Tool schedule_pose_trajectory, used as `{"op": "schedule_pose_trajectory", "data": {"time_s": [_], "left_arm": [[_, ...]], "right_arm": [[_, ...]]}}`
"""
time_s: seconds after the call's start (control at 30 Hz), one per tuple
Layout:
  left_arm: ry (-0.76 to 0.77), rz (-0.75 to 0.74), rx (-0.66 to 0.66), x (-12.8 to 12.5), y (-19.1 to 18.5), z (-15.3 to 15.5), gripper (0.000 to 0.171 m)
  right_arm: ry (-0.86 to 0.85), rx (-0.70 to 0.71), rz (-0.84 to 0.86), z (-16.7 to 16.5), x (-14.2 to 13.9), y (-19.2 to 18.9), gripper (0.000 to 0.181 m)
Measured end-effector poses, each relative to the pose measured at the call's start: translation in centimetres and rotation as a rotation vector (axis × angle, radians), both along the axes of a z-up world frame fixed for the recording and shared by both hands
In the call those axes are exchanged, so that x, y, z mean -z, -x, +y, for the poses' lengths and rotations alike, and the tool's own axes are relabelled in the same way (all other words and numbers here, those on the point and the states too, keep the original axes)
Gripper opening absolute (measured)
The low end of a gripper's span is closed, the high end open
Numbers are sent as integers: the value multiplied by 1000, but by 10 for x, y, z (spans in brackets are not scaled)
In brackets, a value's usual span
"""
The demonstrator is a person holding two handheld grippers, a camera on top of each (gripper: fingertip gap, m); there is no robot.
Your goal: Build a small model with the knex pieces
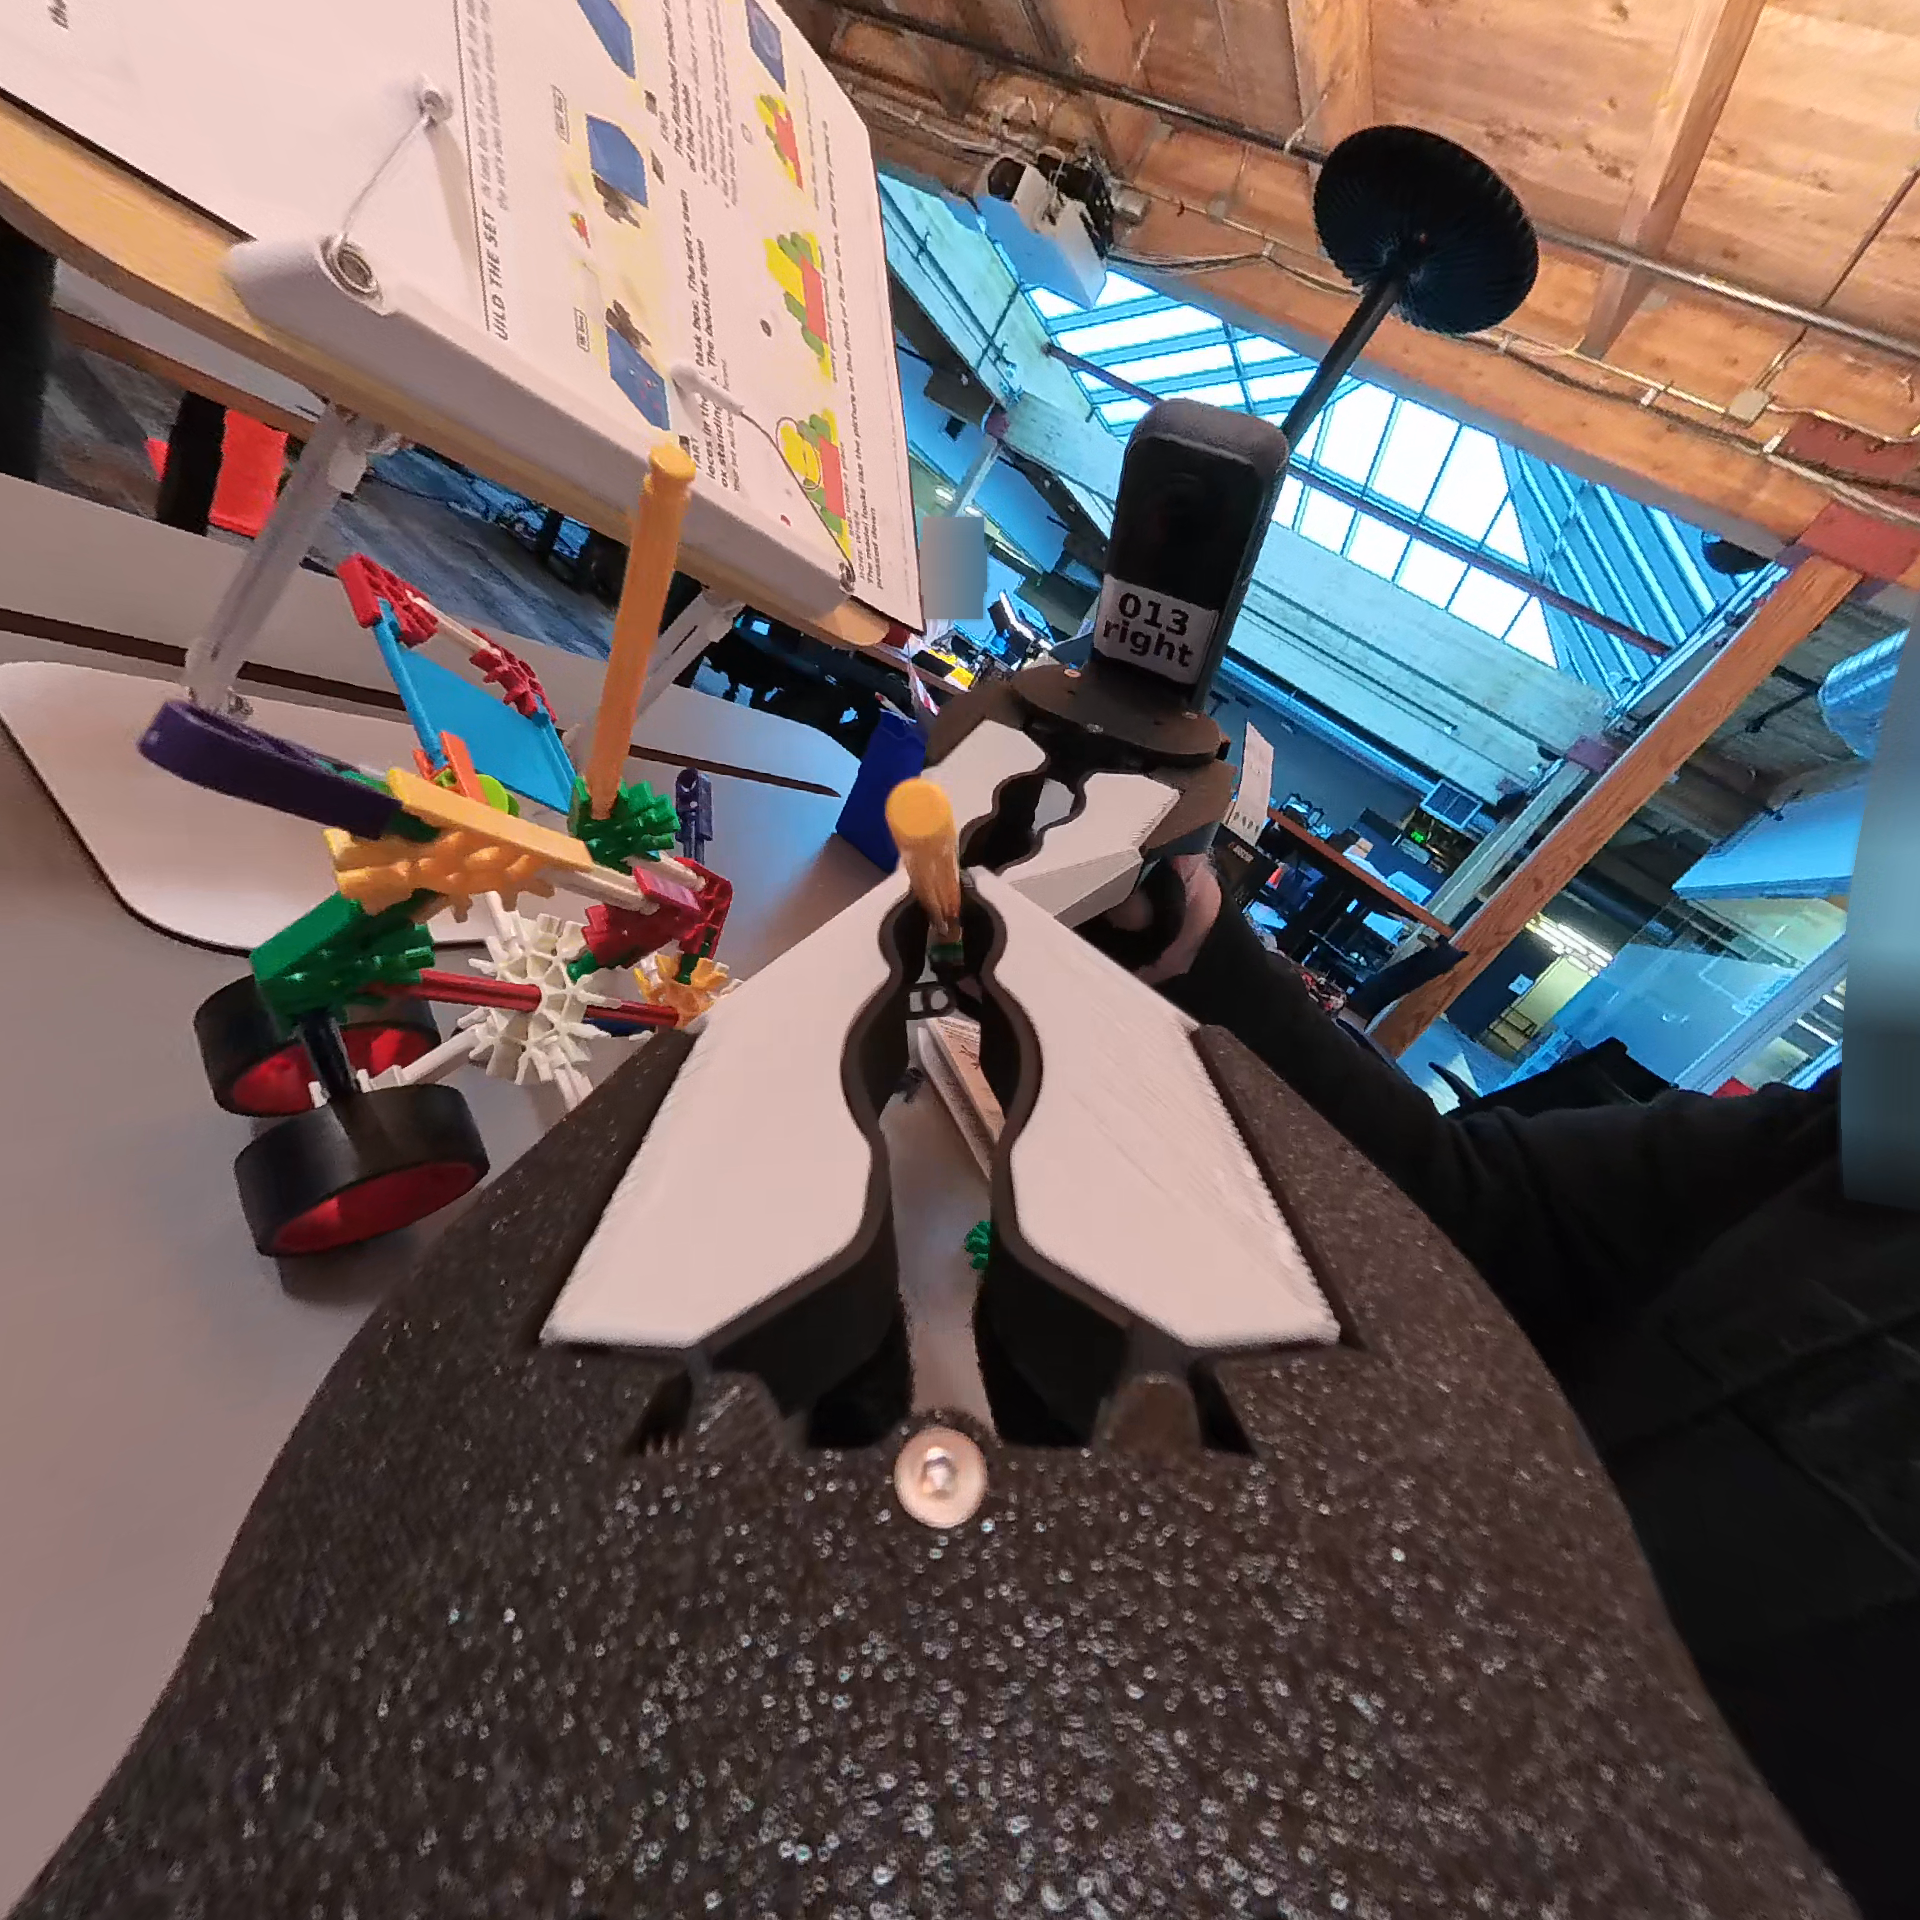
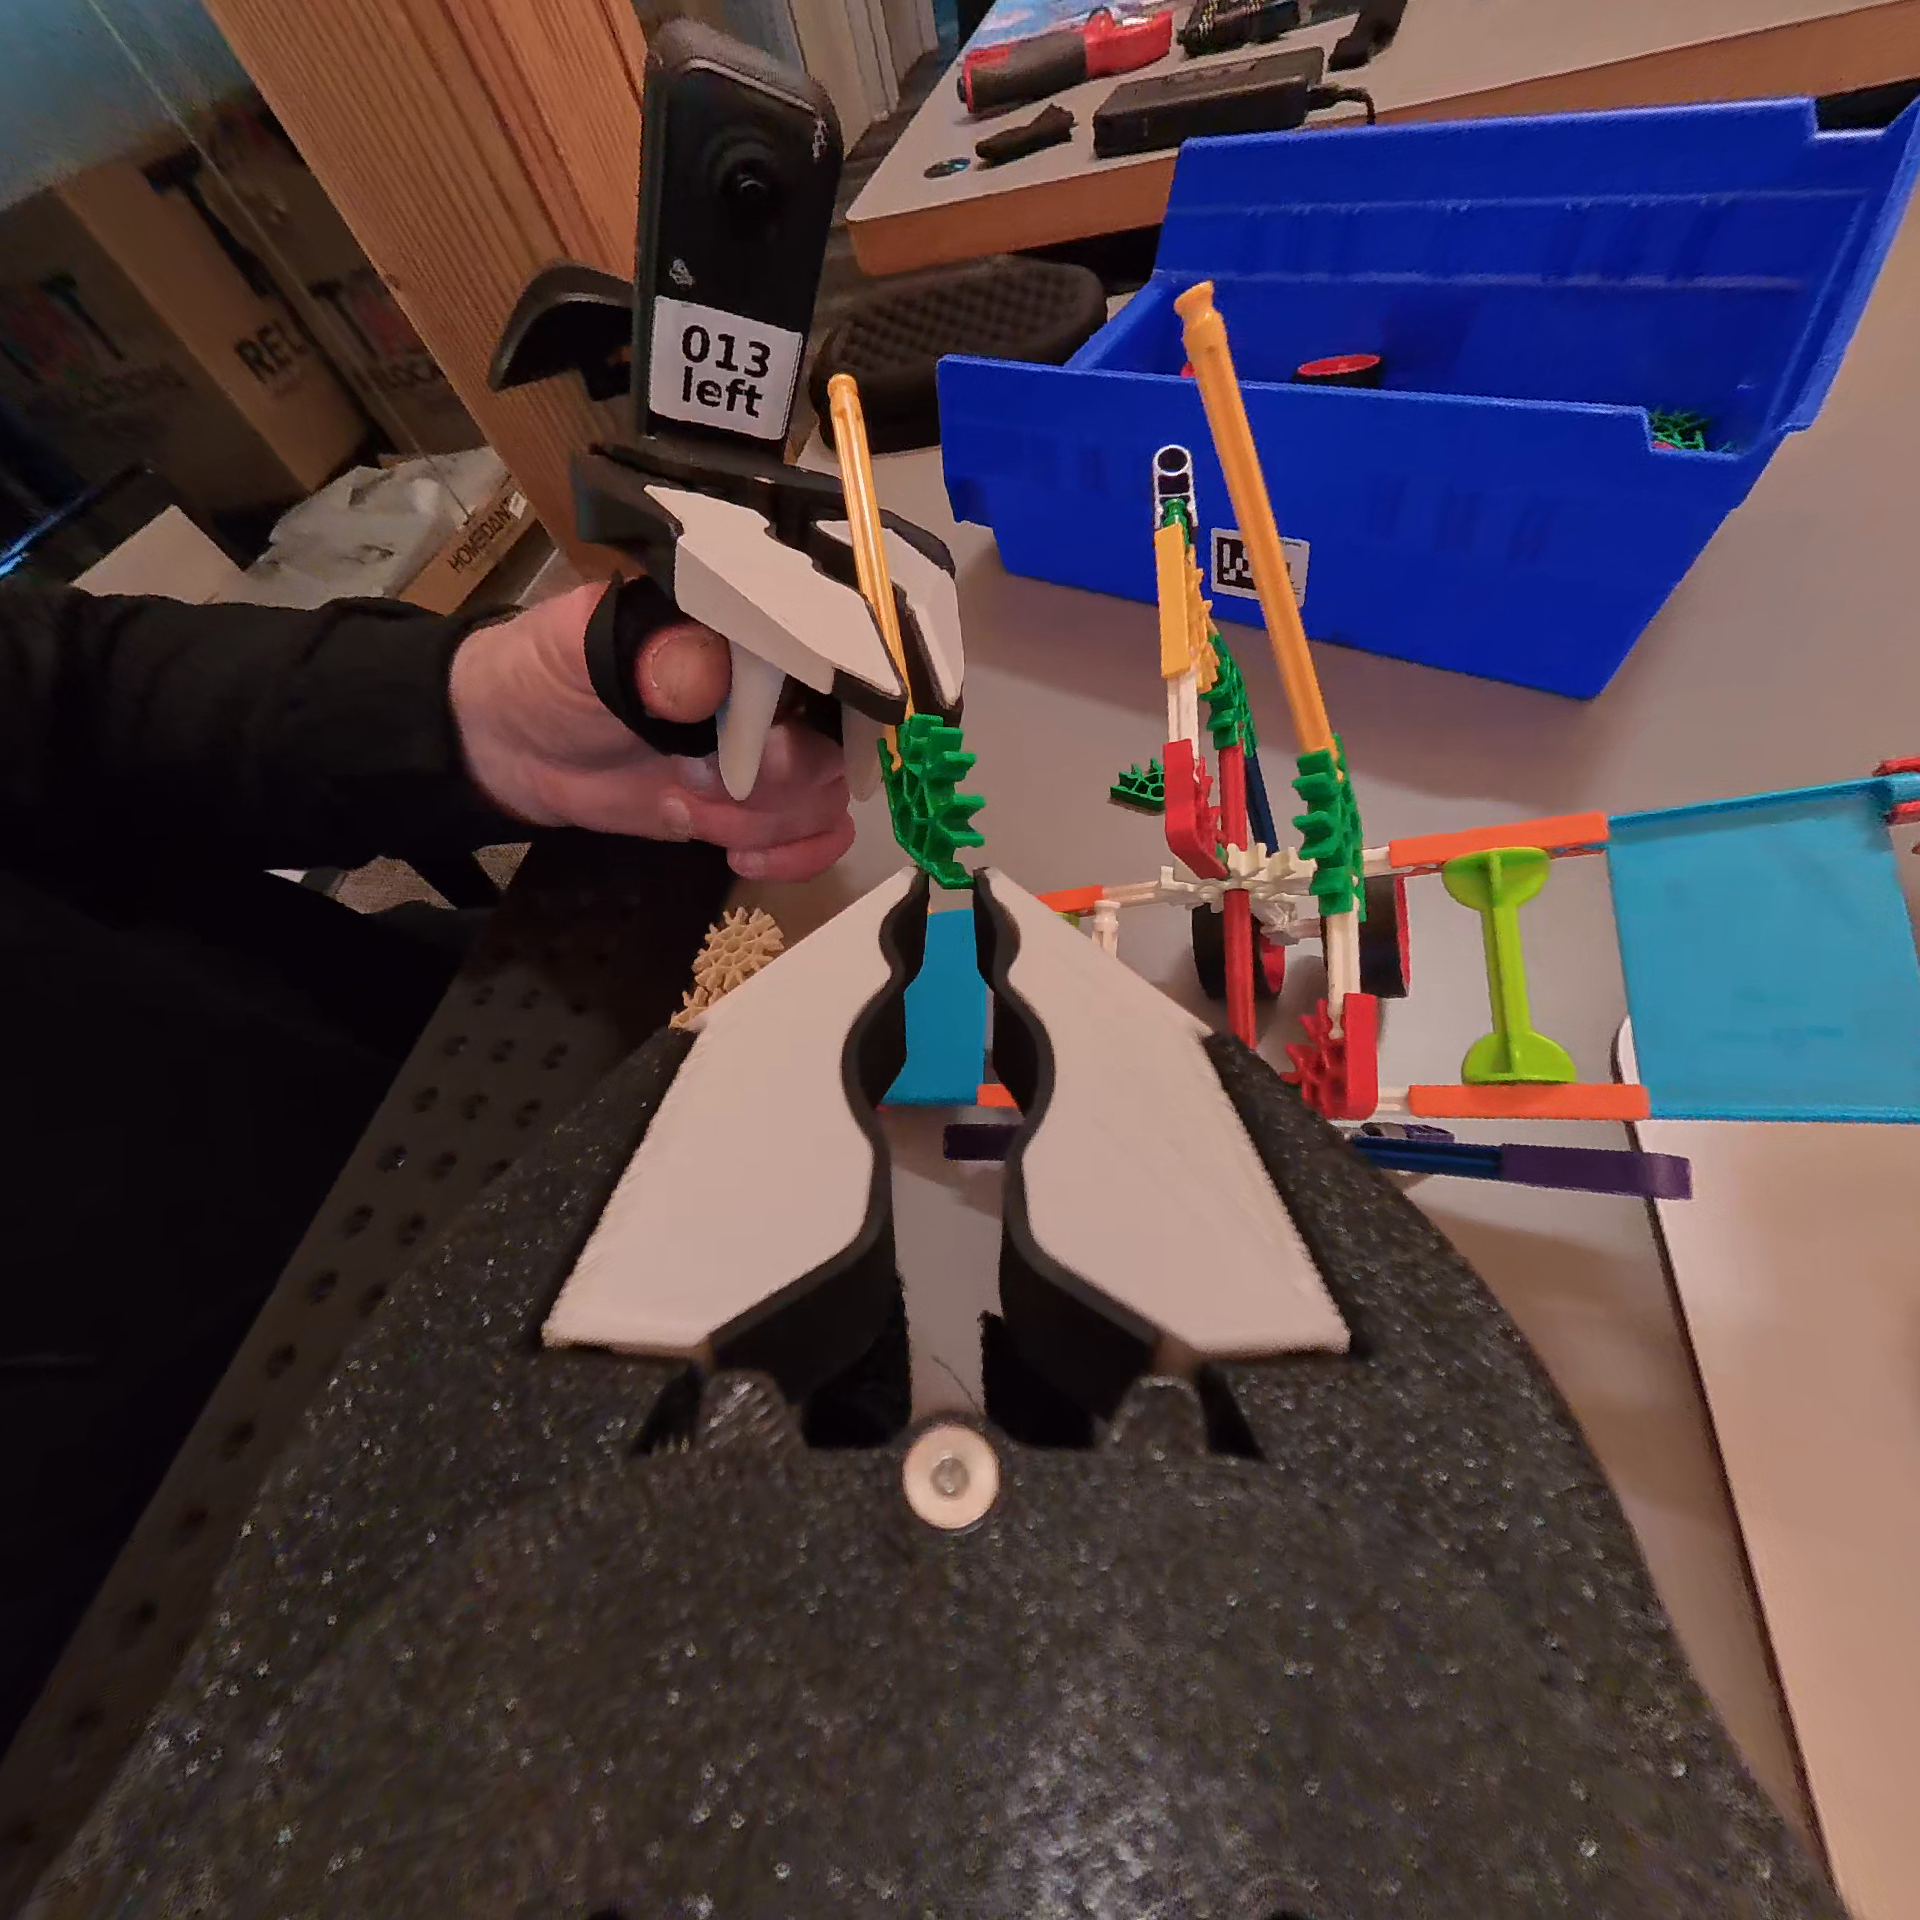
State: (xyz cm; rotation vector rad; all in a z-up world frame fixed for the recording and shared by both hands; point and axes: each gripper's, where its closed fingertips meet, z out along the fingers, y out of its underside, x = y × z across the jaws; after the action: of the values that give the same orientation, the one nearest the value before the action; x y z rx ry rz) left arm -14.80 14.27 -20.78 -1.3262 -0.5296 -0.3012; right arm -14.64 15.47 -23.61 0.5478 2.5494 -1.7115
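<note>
Between the two white fingers of the left hand-held gripper (image 2: 920, 701), a yellow rod (image 2: 871, 540) is being pinched, the jaws closed tight on its shaft. Its long axis is running nearly upright, the free end pointing up and slightly left in the right wrist view, the lower end plugged into a green connector (image 2: 930, 800) hanging just below the fingertips. Directly underneath, the right hand-held gripper (image 2: 948, 883) is nipping the bottom edge of that green connector, its jaws almost closed with only a narrow gap further back. Off to the side, a wheeled toy model (image 2: 1299, 883) is standing on the grey surface (image 2: 1558, 1299), carrying a second yellow rod (image 2: 1257, 520) leaning up toward a blue bin (image 2: 1455, 540) behind it. An instruction sheet (image 1: 623, 208) is leaning on a stand above the model.
</note>
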Motion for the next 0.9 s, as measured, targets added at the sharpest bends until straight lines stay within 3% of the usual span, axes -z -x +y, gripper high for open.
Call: {"op": "schedule_pose_trajectory", "data": {"time_s": [0.3,0.5,0.9], "left_arm": [[77,-32,-5,12,9,-5,5],[213,-15,-11,30,16,-7,5],[281,10,-8,42,26,-10,5]], "right_arm": [[-18,14,-1,7,3,4,15],[-131,59,52,10,20,13,18],[-275,105,211,6,33,21,25]]}}
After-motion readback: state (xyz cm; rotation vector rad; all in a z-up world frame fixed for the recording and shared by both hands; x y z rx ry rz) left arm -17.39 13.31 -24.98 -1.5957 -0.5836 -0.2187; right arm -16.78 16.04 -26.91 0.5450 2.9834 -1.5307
